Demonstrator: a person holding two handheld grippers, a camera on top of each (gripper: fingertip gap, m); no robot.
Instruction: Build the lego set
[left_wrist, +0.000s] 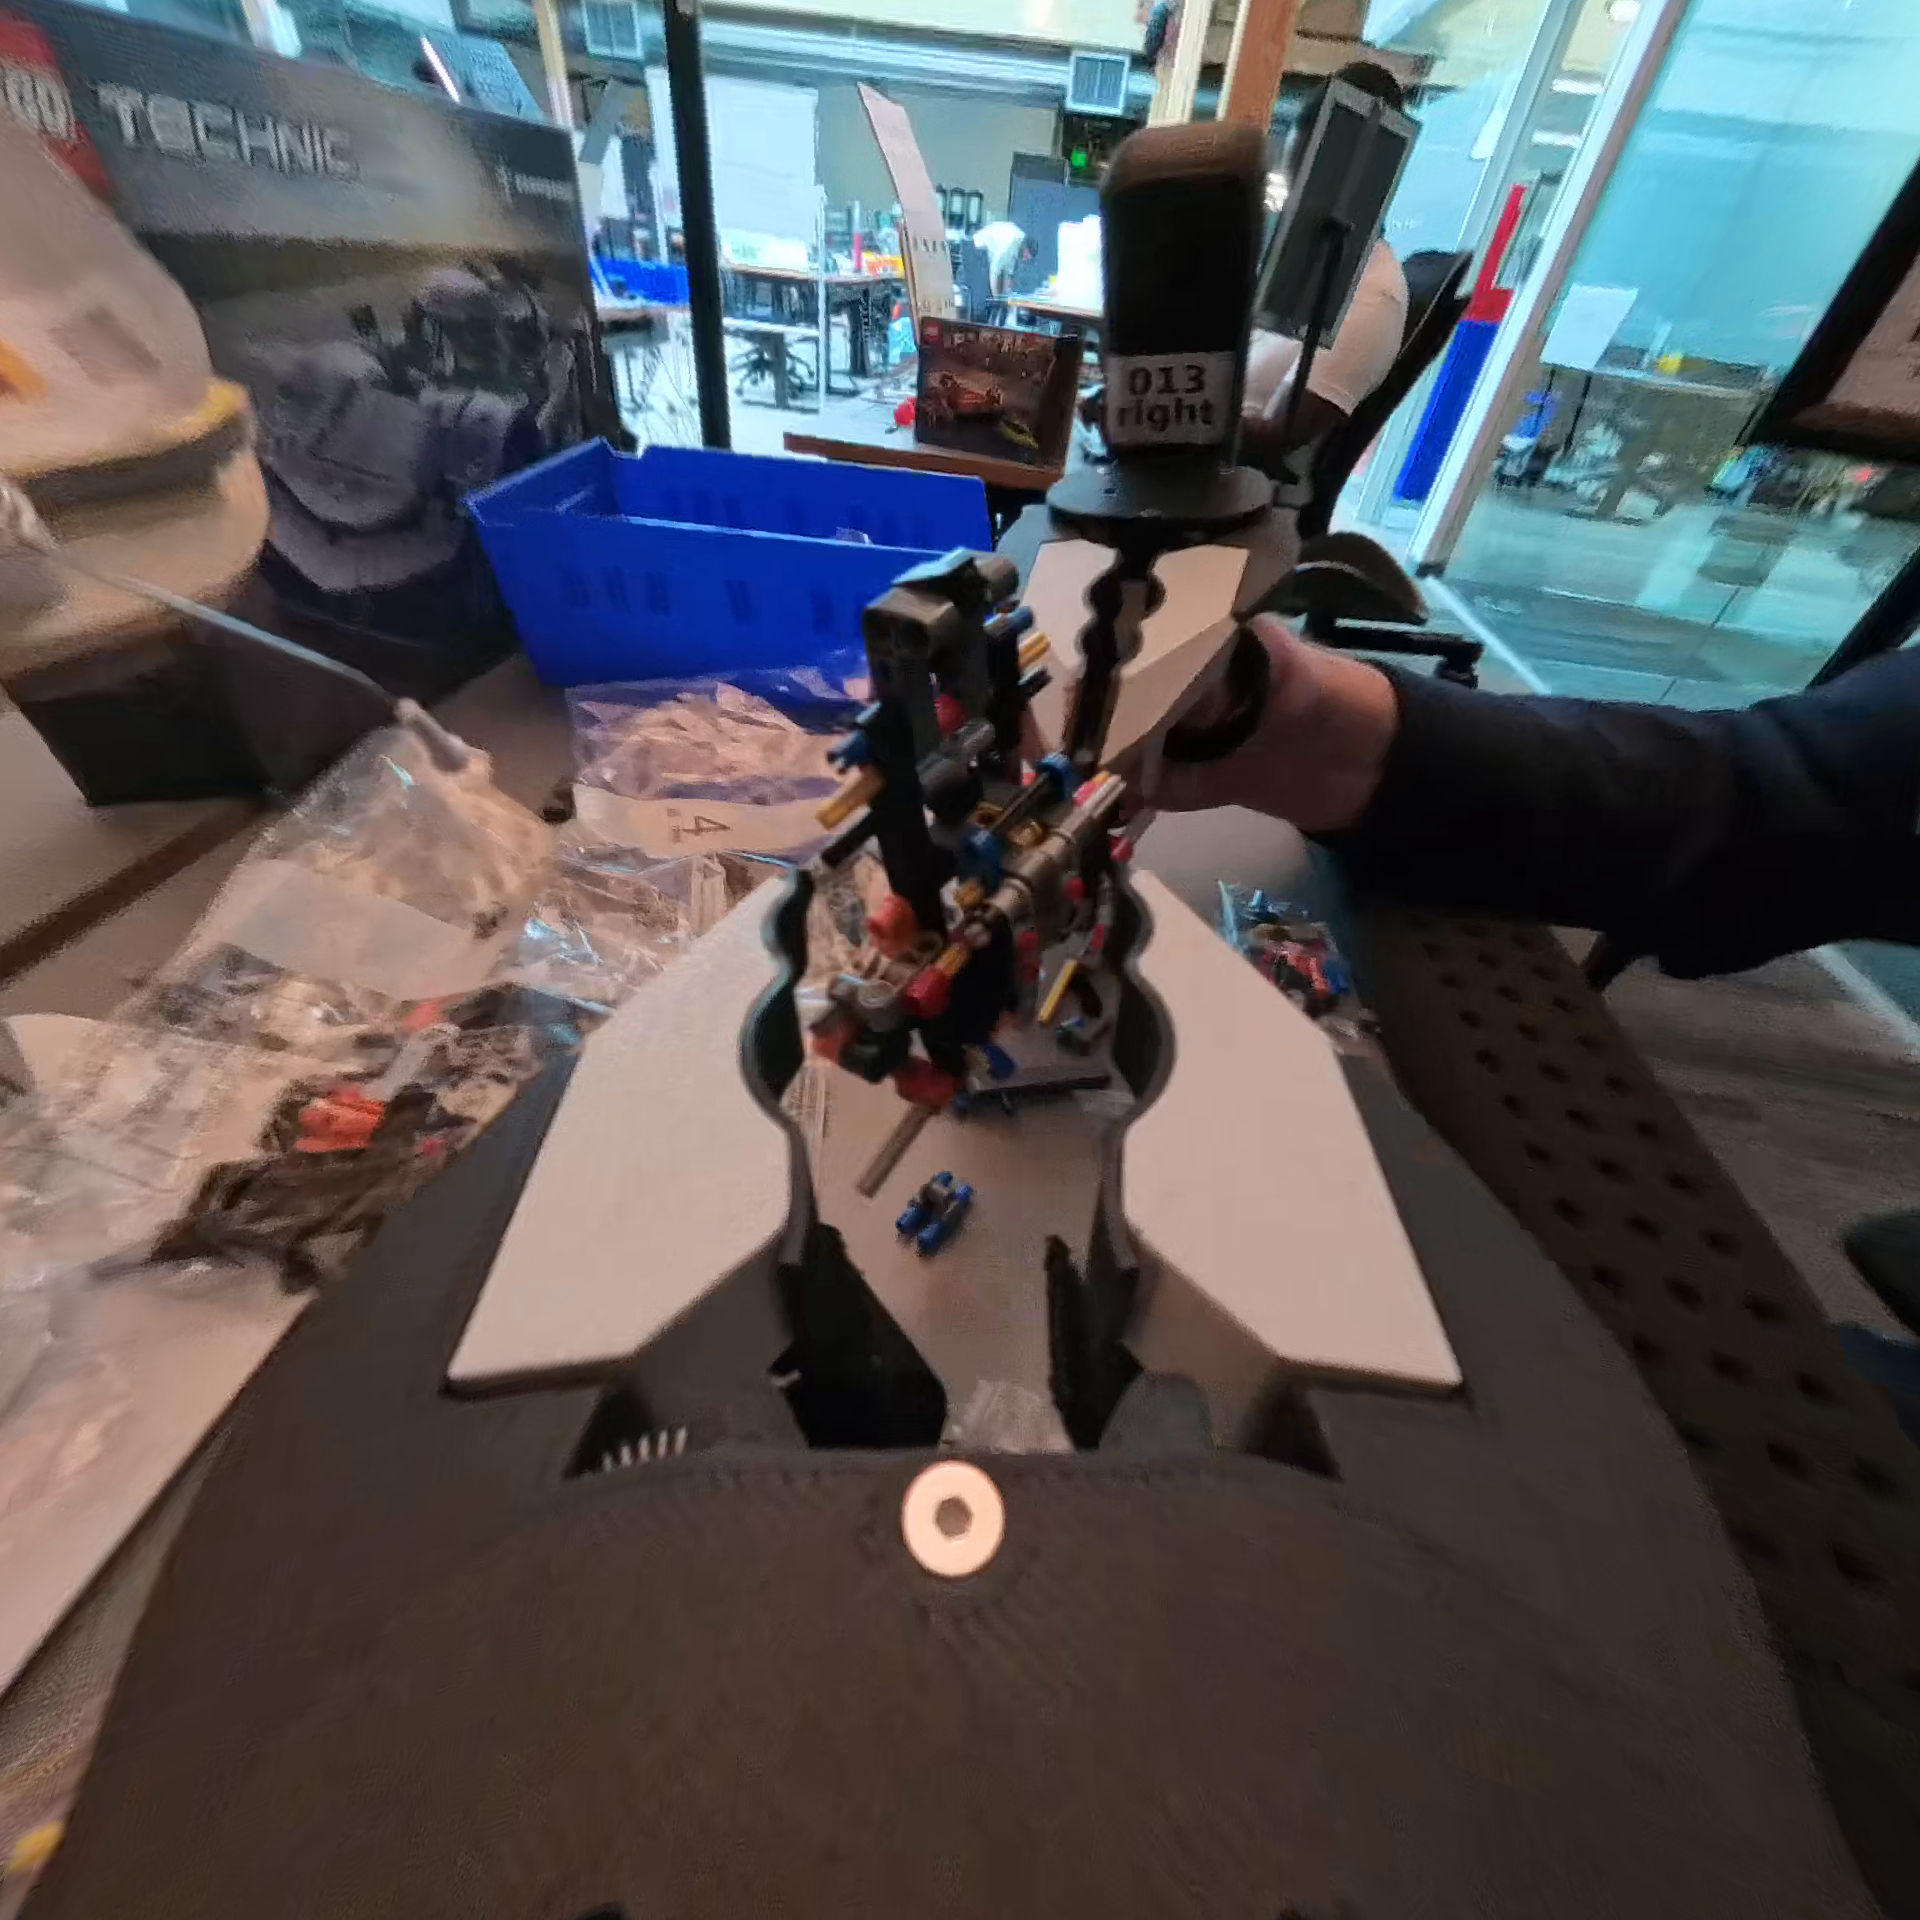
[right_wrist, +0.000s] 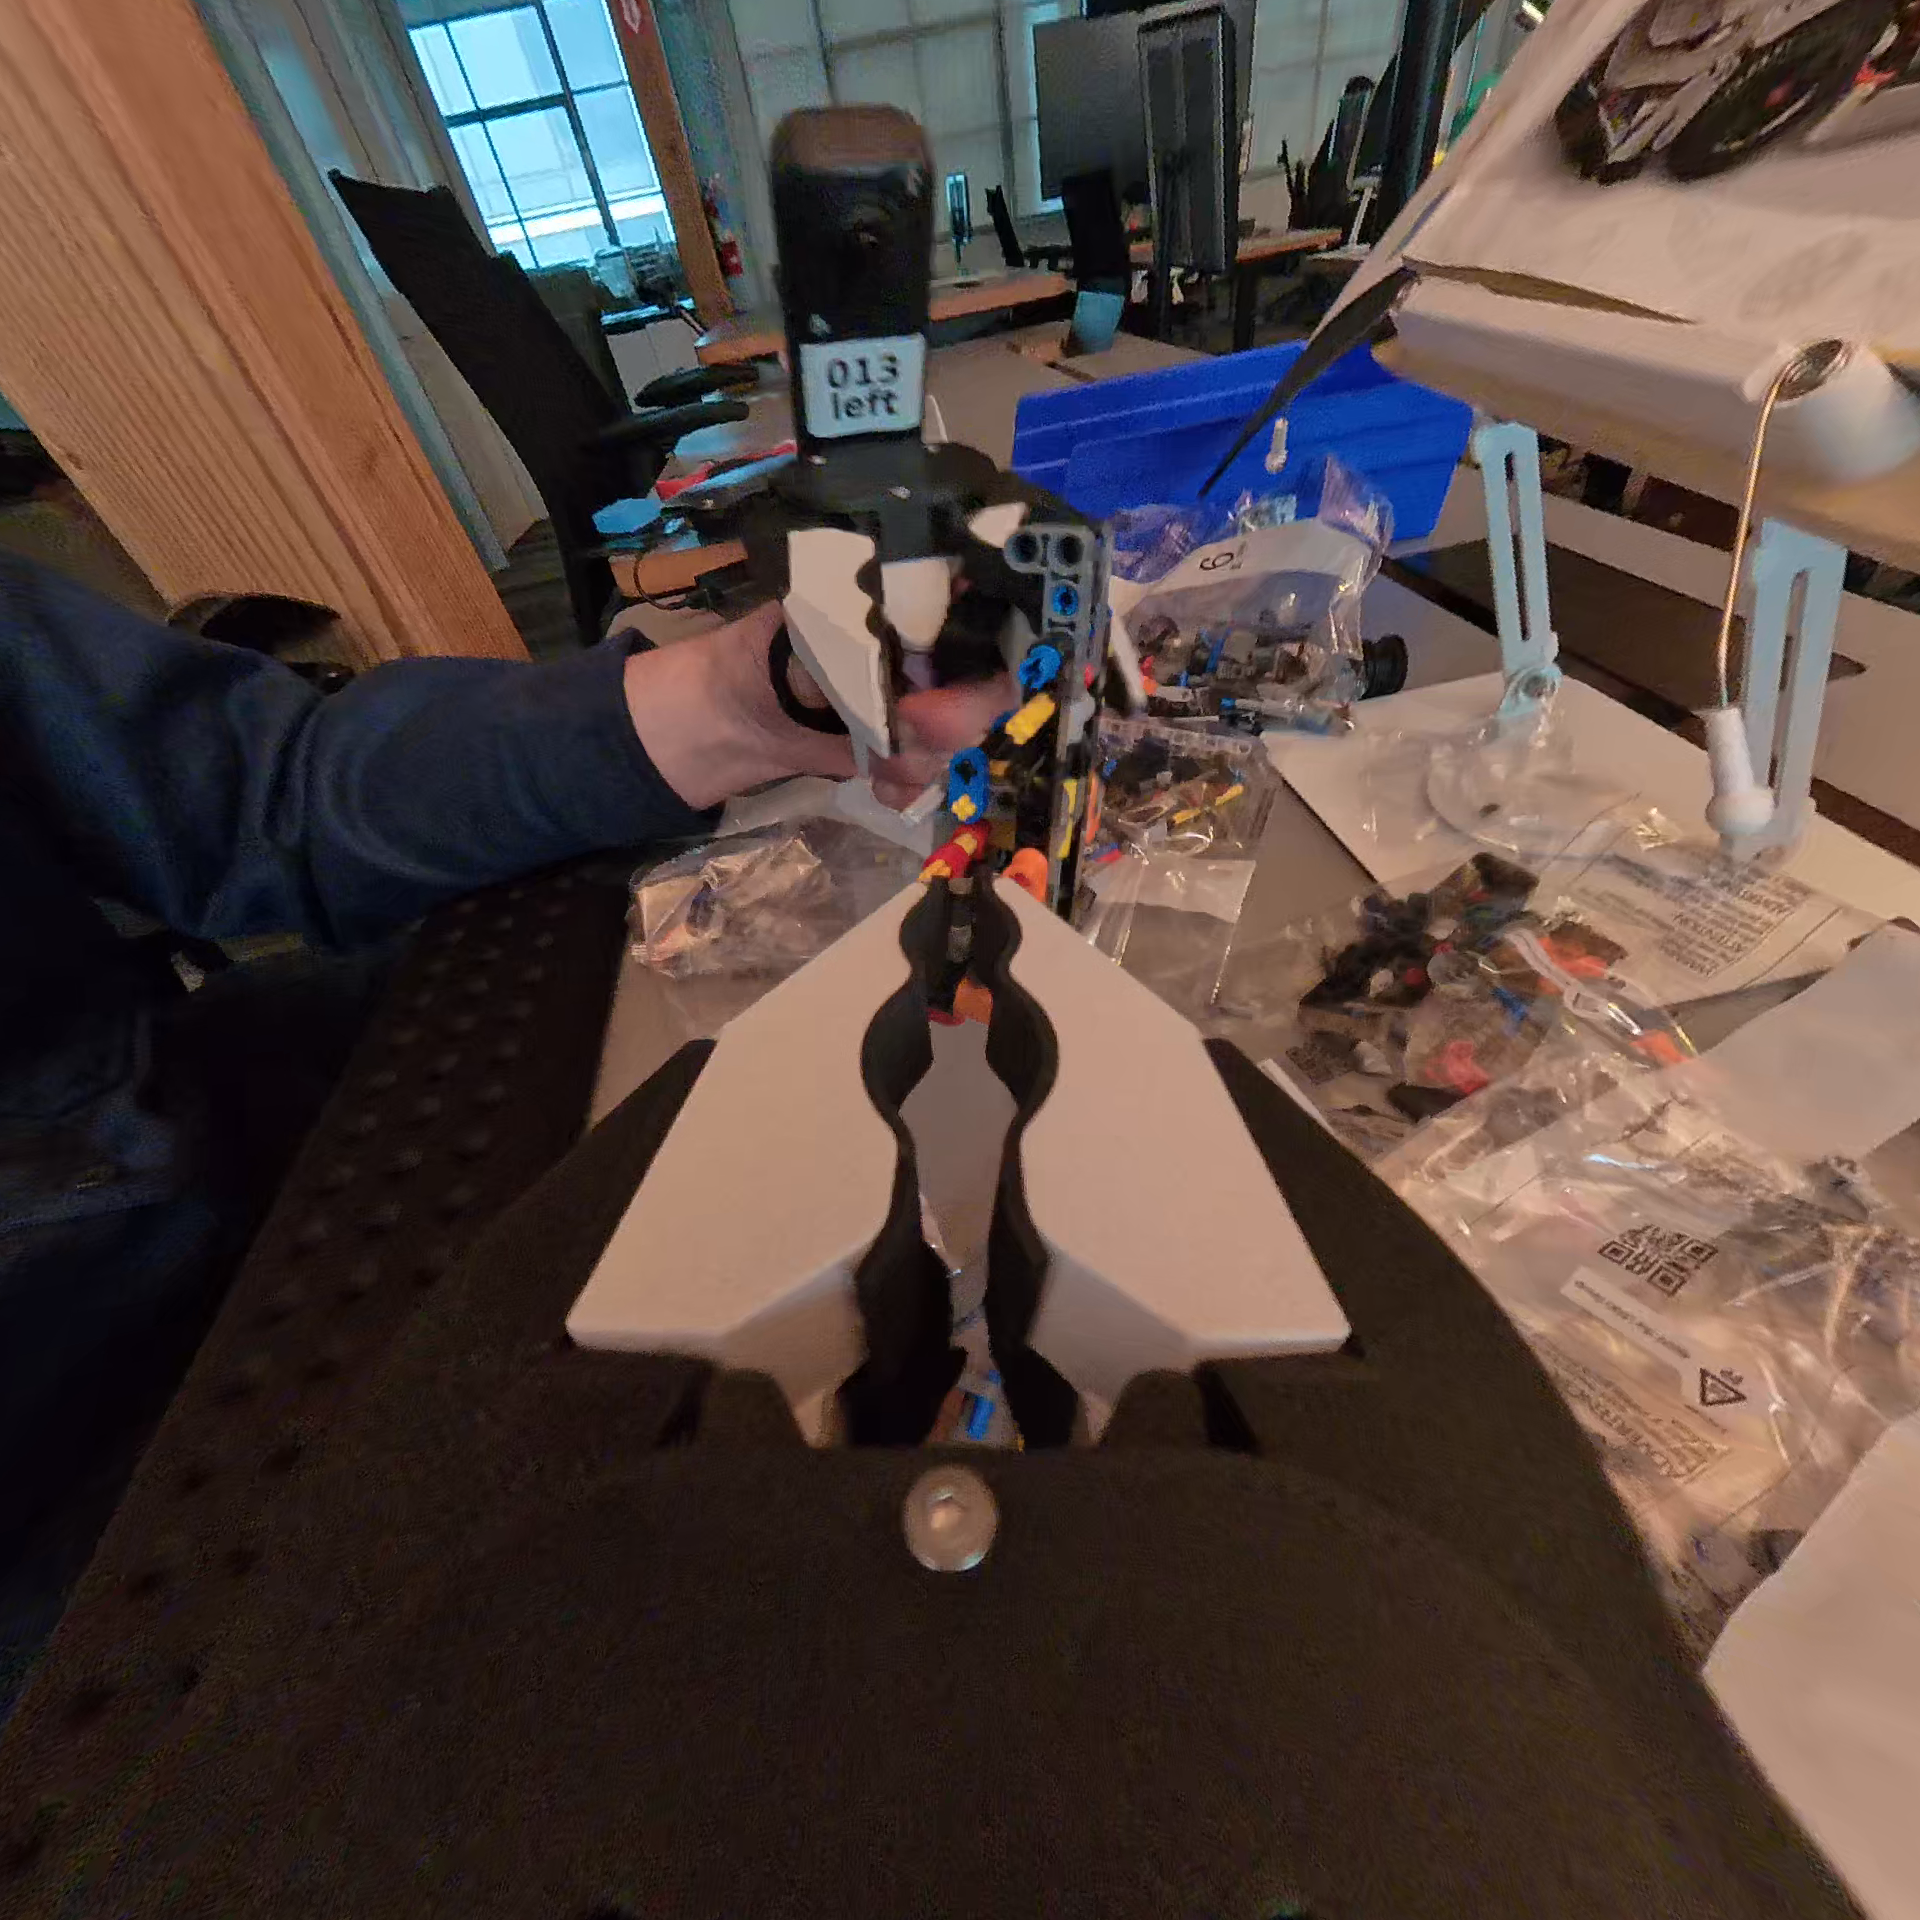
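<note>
Lego assembly (left_wrist: 956, 862) stands upright between the left gripper (left_wrist: 961, 925), whose jaws sit partly apart around its lower end (contact unclear); a small blue piece (left_wrist: 933, 1208) lies on the surface (left_wrist: 987, 1309). Right wrist view: the right gripper (right_wrist: 961, 914), jaws nearly closed, pinches the assembly's (right_wrist: 1023, 748) bottom, bagged parts (right_wrist: 1475, 987) alongside.

Black and grey beams on the lego assembly (left_wrist: 951, 862), studded with blue, red and yellow pins, plus an orange bit low down in the right wrist view. White finger plates with black wavy liners on the left tool (left_wrist: 951, 997) and the right tool (right_wrist: 961, 956). Bright blue bin (left_wrist: 727, 561) behind. Clear bags (right_wrist: 1507, 997) speckled black, orange and blue. Pale grey worktop (left_wrist: 987, 1309).
</note>
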